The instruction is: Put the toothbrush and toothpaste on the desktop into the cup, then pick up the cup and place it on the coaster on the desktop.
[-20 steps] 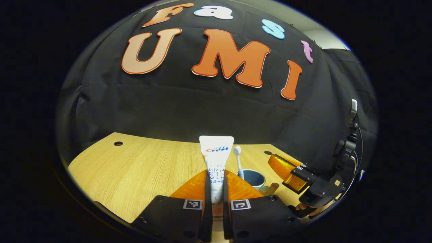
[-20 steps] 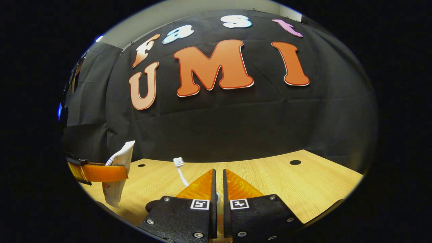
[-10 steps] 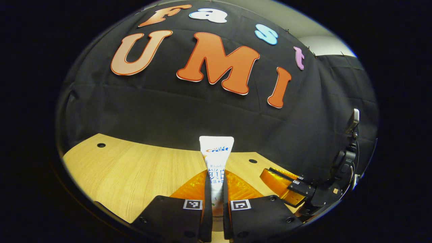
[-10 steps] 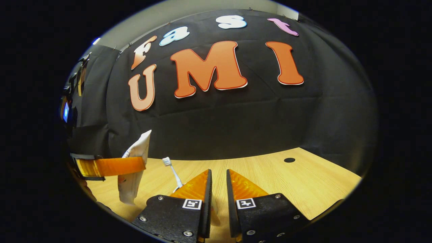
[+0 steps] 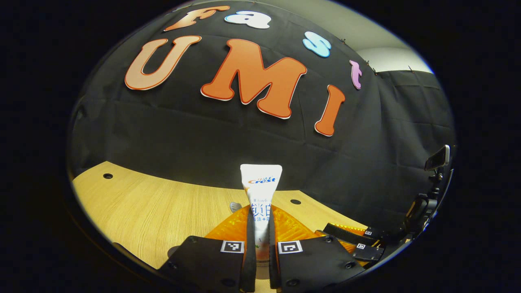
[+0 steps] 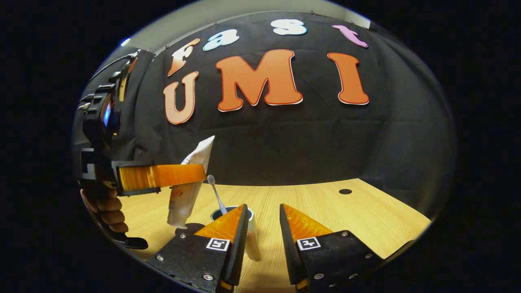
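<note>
Toothpaste (image 6: 188,191) hangs in the air at the left of the right gripper view, pinched across its middle by the left gripper (image 6: 179,177), long axis near upright and tilted a little, cap end down over the wooden desktop (image 6: 333,219). Just to its right stands the cup (image 6: 249,215) — the toothbrush (image 6: 215,194) is already in it, head up and leaning left. So the tube lies just left of the cup's mouth and above it; my guess is a short carry rightward, then a lowering. Farthest right, the right gripper (image 6: 262,228) sits close behind the cup with fingers parted and nothing between them. In the left gripper view the left gripper (image 5: 261,228) shows both fingers pressed on the tube (image 5: 261,191).
</note>
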`<state>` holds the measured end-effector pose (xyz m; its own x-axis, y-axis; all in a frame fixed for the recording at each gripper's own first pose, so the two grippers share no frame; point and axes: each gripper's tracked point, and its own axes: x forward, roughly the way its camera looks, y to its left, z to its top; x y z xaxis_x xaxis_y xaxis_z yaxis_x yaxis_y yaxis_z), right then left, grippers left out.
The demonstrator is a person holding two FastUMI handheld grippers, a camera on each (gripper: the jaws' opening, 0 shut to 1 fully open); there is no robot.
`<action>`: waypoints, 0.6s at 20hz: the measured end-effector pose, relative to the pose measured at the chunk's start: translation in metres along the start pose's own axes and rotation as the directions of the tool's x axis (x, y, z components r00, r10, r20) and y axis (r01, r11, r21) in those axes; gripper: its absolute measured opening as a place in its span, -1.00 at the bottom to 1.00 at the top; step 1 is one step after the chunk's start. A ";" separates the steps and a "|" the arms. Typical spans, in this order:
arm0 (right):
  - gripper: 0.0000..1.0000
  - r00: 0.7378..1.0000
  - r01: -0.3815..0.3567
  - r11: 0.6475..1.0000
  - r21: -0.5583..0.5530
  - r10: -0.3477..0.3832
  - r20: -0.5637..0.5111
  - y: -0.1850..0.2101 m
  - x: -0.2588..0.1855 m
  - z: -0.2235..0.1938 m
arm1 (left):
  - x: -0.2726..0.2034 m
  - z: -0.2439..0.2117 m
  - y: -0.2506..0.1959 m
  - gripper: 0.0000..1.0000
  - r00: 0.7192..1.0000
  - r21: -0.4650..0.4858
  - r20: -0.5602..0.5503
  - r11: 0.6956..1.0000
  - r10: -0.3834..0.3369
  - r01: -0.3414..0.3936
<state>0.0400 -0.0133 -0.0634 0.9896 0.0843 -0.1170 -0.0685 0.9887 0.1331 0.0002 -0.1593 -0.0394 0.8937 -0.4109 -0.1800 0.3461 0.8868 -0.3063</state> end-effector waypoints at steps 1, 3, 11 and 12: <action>-0.05 1.000 -0.003 1.000 -0.008 0.003 -0.006 0.000 -0.001 -0.002 | 0.004 0.000 0.001 -0.68 1.000 0.001 0.002 1.000 -0.002 0.002; 0.05 1.000 -0.014 1.000 -0.021 0.014 -0.017 0.000 -0.002 -0.008 | 0.011 -0.002 0.001 -0.67 1.000 -0.001 -0.001 1.000 -0.001 0.001; 0.17 0.998 -0.038 0.999 -0.001 0.037 -0.047 -0.005 -0.007 -0.024 | 0.035 -0.002 0.001 -0.67 1.000 0.016 0.019 1.000 0.010 -0.010; 0.17 0.998 -0.041 0.999 0.000 0.041 -0.048 -0.005 -0.008 -0.025 | 0.039 -0.002 0.000 -0.67 1.000 0.018 0.024 1.000 0.010 -0.011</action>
<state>0.0291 -0.0163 -0.0878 0.9787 0.1304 -0.1589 -0.1088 0.9845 0.1378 0.0347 -0.1757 -0.0486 0.9038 -0.3966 -0.1611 0.3414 0.8948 -0.2877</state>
